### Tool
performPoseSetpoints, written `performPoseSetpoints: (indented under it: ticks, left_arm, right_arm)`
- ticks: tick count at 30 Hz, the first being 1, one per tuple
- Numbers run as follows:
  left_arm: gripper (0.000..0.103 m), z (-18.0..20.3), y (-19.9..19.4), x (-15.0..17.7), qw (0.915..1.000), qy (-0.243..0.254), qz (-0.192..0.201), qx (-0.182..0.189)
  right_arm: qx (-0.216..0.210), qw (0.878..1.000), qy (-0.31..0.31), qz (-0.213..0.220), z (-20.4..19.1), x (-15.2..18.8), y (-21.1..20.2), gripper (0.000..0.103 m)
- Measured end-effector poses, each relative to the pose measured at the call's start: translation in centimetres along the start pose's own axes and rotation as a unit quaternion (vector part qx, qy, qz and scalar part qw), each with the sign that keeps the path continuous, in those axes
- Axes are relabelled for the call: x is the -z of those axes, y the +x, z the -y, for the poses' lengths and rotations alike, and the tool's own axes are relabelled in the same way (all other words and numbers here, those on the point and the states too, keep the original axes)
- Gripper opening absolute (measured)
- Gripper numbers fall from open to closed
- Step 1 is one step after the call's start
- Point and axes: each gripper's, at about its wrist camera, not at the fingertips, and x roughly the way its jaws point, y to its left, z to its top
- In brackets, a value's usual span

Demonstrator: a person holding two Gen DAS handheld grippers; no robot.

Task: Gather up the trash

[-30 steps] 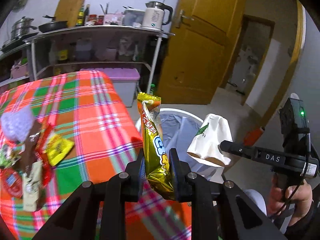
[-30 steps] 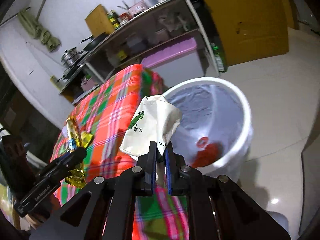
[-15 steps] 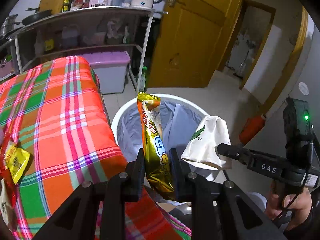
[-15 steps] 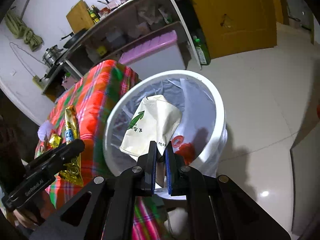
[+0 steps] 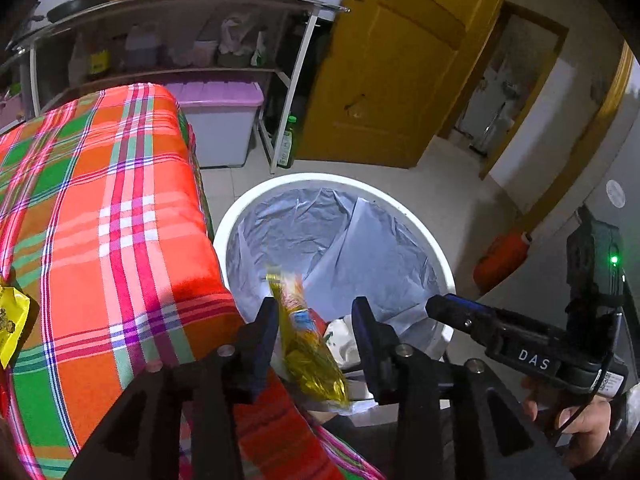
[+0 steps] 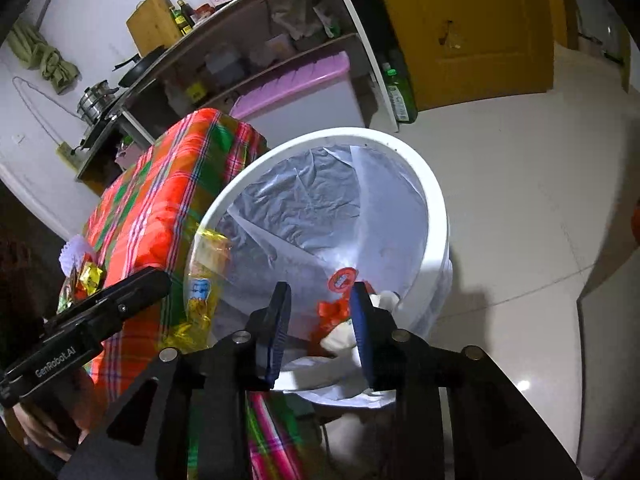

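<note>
- Left gripper (image 5: 316, 320) has just been opening its jaws above the near rim of the white bin (image 5: 424, 240); the gold snack wrapper (image 5: 308, 344) is between the jaws, blurred and tilted, lying close to the left finger, and the pads no longer press on it: released.
- Right gripper (image 6: 320, 312) has also just been opening; its jaws stand apart over the bin, and the crumpled white paper bag (image 6: 340, 334) shows low between them, against the right finger, no longer clamped.
- From the right wrist camera the gold wrapper (image 6: 202, 280) hangs at the bin's left rim, just beside the left gripper's black finger.
- Inside the bin lies a grey plastic liner (image 5: 320, 232) with red trash (image 6: 336, 308) at the bottom.
- Just left of the bin stands the counter (image 5: 120, 220), covered in orange, green and pink plaid cloth; a yellow wrapper (image 5: 12, 316) lies at its left edge.
- A hand (image 5: 580, 424) holds the right gripper's handle.
</note>
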Motion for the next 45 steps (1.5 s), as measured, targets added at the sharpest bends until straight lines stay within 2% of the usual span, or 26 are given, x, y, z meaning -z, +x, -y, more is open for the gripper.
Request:
performPoseSetpoints:
  ticks: [9, 19, 30, 45]
  left_arm:
    - [0.038, 0.0, -3.0, 0.6, 0.9992, 0.001, 0.040, 0.002]
    - [0.038, -0.5, -9.5, 3.0, 0.9939, 0.007, 0.107, -0.027]
    - [0.038, -4.2, -15.6, 6.7, 0.9862, -0.015, 0.144, -0.080]
    - [0.038, -10.5, -19.8, 10.3, 0.9727, -0.071, 0.163, -0.149]
  right_arm:
    - [-0.023, 0.999, -0.016, 0.033, -1.4, 0.4, -2.8, 0.032]
    - [-0.044, 0.993, -0.086, 0.068, -6.5, 2.0, -6.5, 0.032]
    - [-0.080, 0.984, -0.145, 0.067, -12.1, 4.1, -7.2, 0.032]
    - [-0.123, 0.973, -0.193, 0.030, -18.3, 6.2, -5.1, 0.032]
